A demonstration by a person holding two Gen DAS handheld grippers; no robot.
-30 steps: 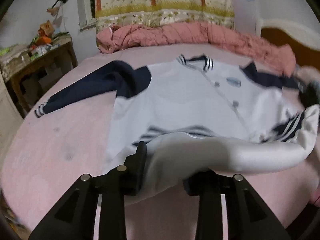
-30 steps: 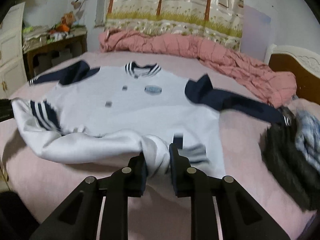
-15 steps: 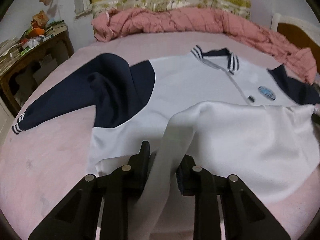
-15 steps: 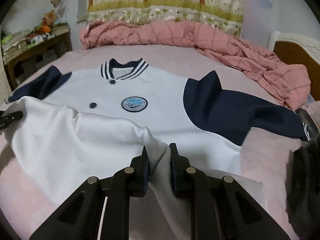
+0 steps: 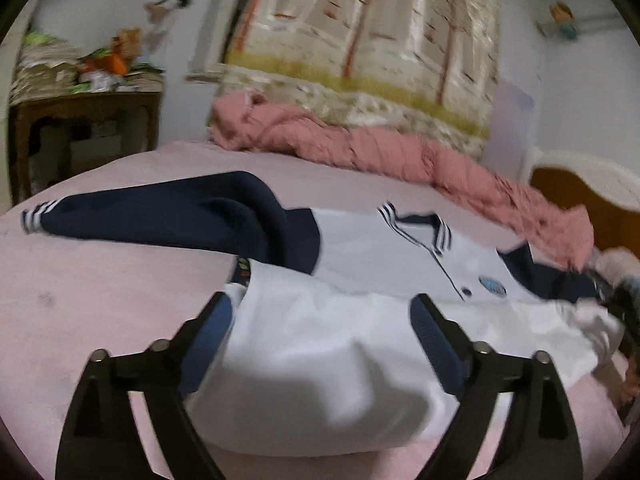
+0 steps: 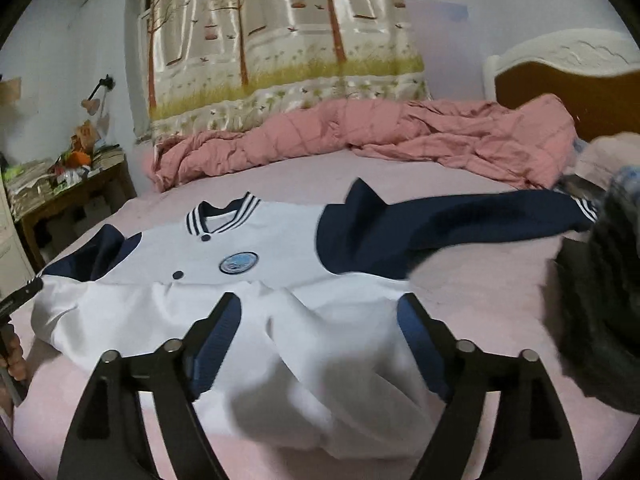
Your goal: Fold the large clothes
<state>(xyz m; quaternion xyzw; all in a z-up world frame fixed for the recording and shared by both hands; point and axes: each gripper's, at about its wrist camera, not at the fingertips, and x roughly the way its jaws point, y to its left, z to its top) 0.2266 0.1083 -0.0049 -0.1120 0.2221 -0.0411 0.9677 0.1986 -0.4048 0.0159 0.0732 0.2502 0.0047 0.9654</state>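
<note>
Jacket (image 6: 280,248) spread flat on the bed (image 6: 480,288), lower half folded up over the chest, sleeves out to either side. Behind it, blanket (image 6: 400,136) bunched along the far edge. Left of bed, cluttered counter (image 6: 72,184). Clothes pile (image 6: 608,300) at right.

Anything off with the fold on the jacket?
Slightly. The folded-up bottom half of the jacket lies rumpled and bulging, its edge slanted below the badge. Both navy sleeves are sprawled out unfolded. No damage seen.
</note>
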